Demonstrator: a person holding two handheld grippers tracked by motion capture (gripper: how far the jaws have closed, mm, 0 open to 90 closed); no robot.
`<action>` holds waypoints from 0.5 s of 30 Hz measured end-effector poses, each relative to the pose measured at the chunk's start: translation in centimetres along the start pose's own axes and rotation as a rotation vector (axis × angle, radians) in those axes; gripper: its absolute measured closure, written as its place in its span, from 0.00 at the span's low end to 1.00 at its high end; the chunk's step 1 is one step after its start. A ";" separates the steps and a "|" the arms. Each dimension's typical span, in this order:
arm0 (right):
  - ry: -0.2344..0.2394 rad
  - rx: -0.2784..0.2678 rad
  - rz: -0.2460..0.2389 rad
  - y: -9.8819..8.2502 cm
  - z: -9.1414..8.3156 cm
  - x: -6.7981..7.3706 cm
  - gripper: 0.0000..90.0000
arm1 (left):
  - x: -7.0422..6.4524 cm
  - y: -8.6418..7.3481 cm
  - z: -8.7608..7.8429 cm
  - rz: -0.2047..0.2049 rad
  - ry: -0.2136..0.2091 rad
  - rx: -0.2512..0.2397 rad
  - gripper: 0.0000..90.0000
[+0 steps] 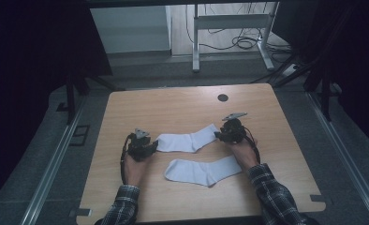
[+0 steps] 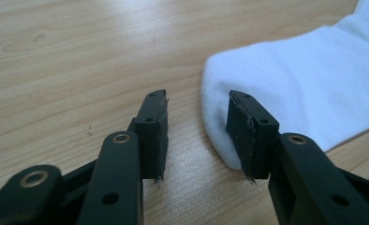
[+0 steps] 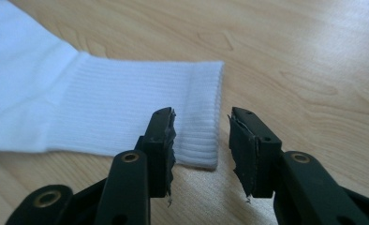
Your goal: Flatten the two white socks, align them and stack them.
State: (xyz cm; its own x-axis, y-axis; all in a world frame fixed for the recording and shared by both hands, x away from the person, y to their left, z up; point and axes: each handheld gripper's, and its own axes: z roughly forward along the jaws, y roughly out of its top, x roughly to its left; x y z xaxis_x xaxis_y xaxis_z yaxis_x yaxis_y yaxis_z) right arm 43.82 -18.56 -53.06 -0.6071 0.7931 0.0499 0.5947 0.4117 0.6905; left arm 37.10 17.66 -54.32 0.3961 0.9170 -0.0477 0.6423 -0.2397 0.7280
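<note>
High view: left gripper (image 1: 151, 146) gapes at far sock's (image 1: 187, 139) toe, right gripper (image 1: 218, 135) gapes at its cuff; neither grips. Near sock (image 1: 202, 170) partly hidden by right forearm.

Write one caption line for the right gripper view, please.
Open right gripper straddling the ribbed cuff edge of a white sock on the wooden table.

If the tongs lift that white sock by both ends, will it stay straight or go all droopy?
Probably droopy: the far sock lies flat and limp on the table, like soft knitted cloth. It looks light and thin, so it should lift easily. The ribbed cuff may grip well between the right tongs; the smooth toe by the left tongs might slip.
</note>
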 end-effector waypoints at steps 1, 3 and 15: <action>-0.003 0.007 -0.002 -0.1 0.2 0.1 0.67 | 0.0 0.0 0.0 0.001 -0.001 0.002 0.65; 0.002 -0.005 0.008 -0.2 0.2 0.0 0.70 | 0.1 0.0 0.0 -0.005 -0.008 0.004 0.65; 0.013 0.011 -0.007 -0.6 -0.5 0.6 0.92 | -0.4 0.2 0.0 -0.020 -0.073 0.012 0.96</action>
State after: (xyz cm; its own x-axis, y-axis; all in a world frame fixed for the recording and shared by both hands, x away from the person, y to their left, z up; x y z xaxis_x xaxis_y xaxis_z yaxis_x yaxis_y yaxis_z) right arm 42.81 -18.53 -53.03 -0.6176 0.7846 0.0546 0.5961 0.4218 0.6832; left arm 37.10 17.27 -54.11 0.4298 0.8959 -0.1125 0.6583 -0.2256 0.7182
